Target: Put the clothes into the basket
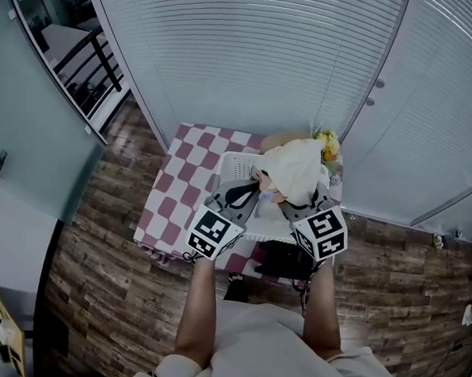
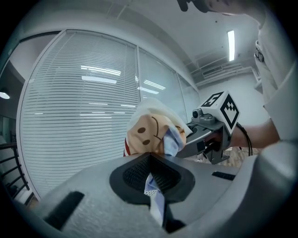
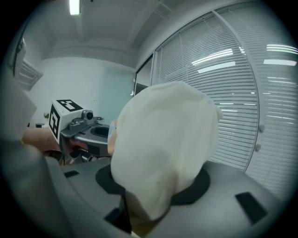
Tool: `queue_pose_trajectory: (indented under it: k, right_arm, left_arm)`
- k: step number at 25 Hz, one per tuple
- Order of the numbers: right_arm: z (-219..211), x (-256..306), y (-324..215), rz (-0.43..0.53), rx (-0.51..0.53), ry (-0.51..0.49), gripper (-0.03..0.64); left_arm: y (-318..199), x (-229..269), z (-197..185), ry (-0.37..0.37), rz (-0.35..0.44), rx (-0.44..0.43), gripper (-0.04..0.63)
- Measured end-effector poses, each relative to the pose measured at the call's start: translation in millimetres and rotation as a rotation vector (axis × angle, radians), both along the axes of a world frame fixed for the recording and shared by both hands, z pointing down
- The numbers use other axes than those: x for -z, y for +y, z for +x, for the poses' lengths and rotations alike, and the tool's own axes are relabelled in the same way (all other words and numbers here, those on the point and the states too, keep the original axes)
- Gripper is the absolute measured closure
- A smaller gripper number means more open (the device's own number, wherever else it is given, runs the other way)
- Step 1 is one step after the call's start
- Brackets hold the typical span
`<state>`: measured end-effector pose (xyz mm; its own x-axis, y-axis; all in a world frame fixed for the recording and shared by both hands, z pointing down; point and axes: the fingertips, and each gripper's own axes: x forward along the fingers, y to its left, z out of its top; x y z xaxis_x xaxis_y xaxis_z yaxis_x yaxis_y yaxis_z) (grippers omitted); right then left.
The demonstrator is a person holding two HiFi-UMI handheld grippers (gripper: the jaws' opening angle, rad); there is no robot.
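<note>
A cream garment (image 1: 298, 168) with an orange smiley print (image 2: 151, 132) hangs bunched above the white basket (image 1: 236, 166), held up from both sides. My left gripper (image 1: 251, 192) is shut on a pale blue edge of the garment (image 2: 156, 195), which runs down between its pads. The right gripper (image 1: 302, 200) is shut on the cream bulk of the garment (image 3: 163, 148), and the cloth hides its pads. Each gripper shows in the other's view: the right gripper (image 2: 214, 125) and the left gripper (image 3: 74, 125) stand close together, facing each other.
The basket stands on a small table with a pink and white checked cloth (image 1: 187, 171), close to a wall of white blinds (image 1: 276, 54). Something yellow (image 1: 327, 145) lies at the table's far right corner. A black object (image 1: 284, 260) sits below the table's near edge, on a wooden floor.
</note>
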<state>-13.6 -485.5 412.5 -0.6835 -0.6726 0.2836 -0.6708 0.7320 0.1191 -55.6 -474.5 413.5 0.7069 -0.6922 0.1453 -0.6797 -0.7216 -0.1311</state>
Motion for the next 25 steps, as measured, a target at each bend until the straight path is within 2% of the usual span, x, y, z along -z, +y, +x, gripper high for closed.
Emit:
queue_pose_trajectory:
  k: [4, 7, 9, 14, 19, 25]
  right_arm:
    - [-8.6, -32.1, -6.7, -0.052, 0.043, -0.072, 0.397]
    - [-6.2, -58.6, -17.5, -0.123, 0.110, -0.098, 0.397]
    - [-4.7, -79.6, -28.2, -0.160, 0.157, -0.050, 0.397]
    - [-12.5, -137.6, -35.4, -0.267, 0.260, 0.147, 0.397]
    - [-28.5, -172.5, -34.4, -0.366, 0.321, 0.192, 0.397]
    - [-40.5, -206.3, -27.6, -0.435, 0.385, 0.281, 0.397]
  left_arm:
    - [-7.7, -17.3, -6.1, -0.057, -0.019, -0.006, 0.580]
    - [-11.0, -23.2, -7.8, -0.062, -0.022, -0.033, 0.580]
    - [-15.9, -16.9, -12.2, -0.042, -0.005, -0.037, 0.580]
    - [-26.3, -6.2, -21.7, -0.020, 0.016, -0.036, 0.580]
    - [-28.7, -9.8, -18.1, -0.018, 0.009, -0.049, 0.580]
    - [-30.7, -13.0, -22.5, -0.018, 0.002, -0.047, 0.580]
